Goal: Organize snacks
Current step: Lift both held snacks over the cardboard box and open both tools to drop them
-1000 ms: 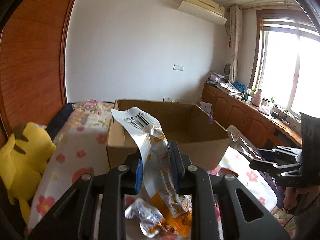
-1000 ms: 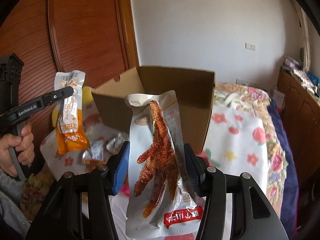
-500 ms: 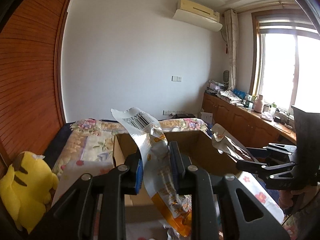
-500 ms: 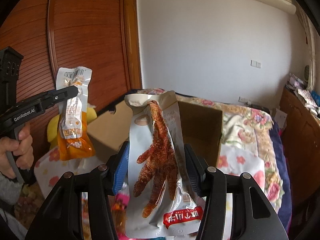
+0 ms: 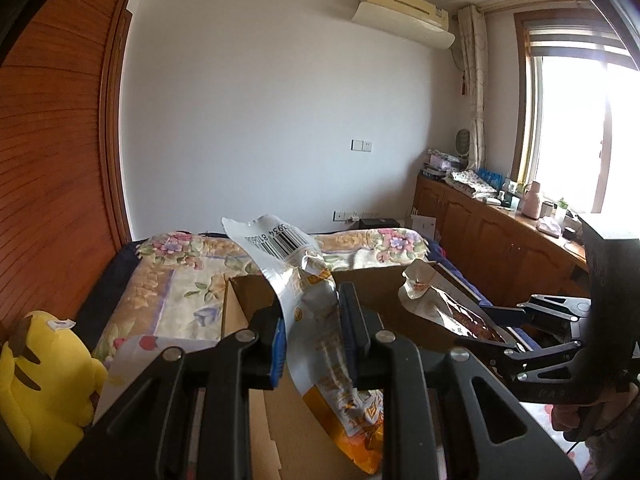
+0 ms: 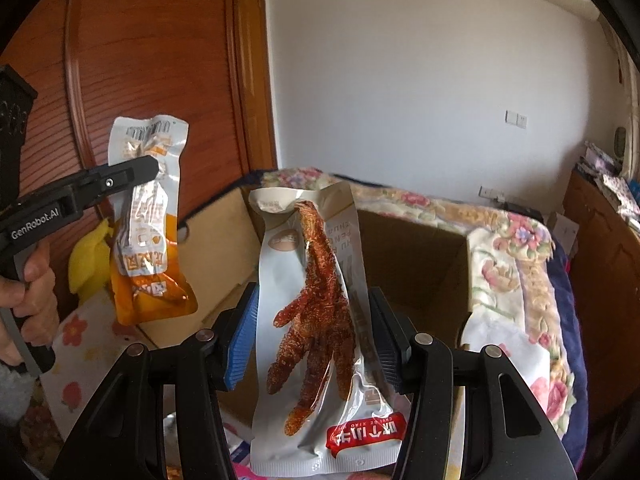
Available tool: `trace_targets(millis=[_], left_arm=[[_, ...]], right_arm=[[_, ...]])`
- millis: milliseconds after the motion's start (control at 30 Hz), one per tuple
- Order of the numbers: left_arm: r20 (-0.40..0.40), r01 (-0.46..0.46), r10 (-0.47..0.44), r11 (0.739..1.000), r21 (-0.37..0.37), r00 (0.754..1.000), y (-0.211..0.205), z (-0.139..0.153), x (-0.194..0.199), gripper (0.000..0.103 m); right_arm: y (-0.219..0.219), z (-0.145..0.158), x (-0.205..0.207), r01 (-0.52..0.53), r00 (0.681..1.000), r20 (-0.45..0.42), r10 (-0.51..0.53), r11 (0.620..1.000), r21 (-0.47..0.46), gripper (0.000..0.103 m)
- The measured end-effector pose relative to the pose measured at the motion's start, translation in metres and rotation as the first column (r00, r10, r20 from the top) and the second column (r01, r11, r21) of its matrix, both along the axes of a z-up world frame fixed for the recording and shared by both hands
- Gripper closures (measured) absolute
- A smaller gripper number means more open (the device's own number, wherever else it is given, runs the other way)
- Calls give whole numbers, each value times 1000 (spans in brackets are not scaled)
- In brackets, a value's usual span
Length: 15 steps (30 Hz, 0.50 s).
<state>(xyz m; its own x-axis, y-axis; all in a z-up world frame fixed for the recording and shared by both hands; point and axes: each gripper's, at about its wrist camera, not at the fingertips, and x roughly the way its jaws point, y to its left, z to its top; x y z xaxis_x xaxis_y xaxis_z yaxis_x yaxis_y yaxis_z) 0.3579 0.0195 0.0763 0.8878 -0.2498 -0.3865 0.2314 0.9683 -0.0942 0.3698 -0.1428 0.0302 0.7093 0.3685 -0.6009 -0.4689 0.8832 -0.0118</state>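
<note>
Both tongs grip snack packets above the open cardboard box that sits on the flowered bed. Left tongs pinch narrow on the orange-and-silver packet, its barcode end curling upward over the box's near-left corner. Right tongs clamp the silver chicken-foot packet upright, over the box's near edge. A yellow plush toy lies at the bed's left edge beside the wooden wardrobe.
</note>
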Motion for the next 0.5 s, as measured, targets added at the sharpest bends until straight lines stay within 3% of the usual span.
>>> trace_targets(millis=[200,333,500], left_arm=[[-40,-9,10,1000,21,999,-8,-17,19,78],[-59,-10,11,999,34,998,-13,-24,24,62],[-73,-4,7,999,53,997,-13,-29,16,58]], right_arm=[[8,-12,9,6,1000,-14,-7,999,-48,49],[9,-17,14,13,1000,-27,-14,999,-51,46],[12,-28,17,28,998,-52,-31,997,-69,37]])
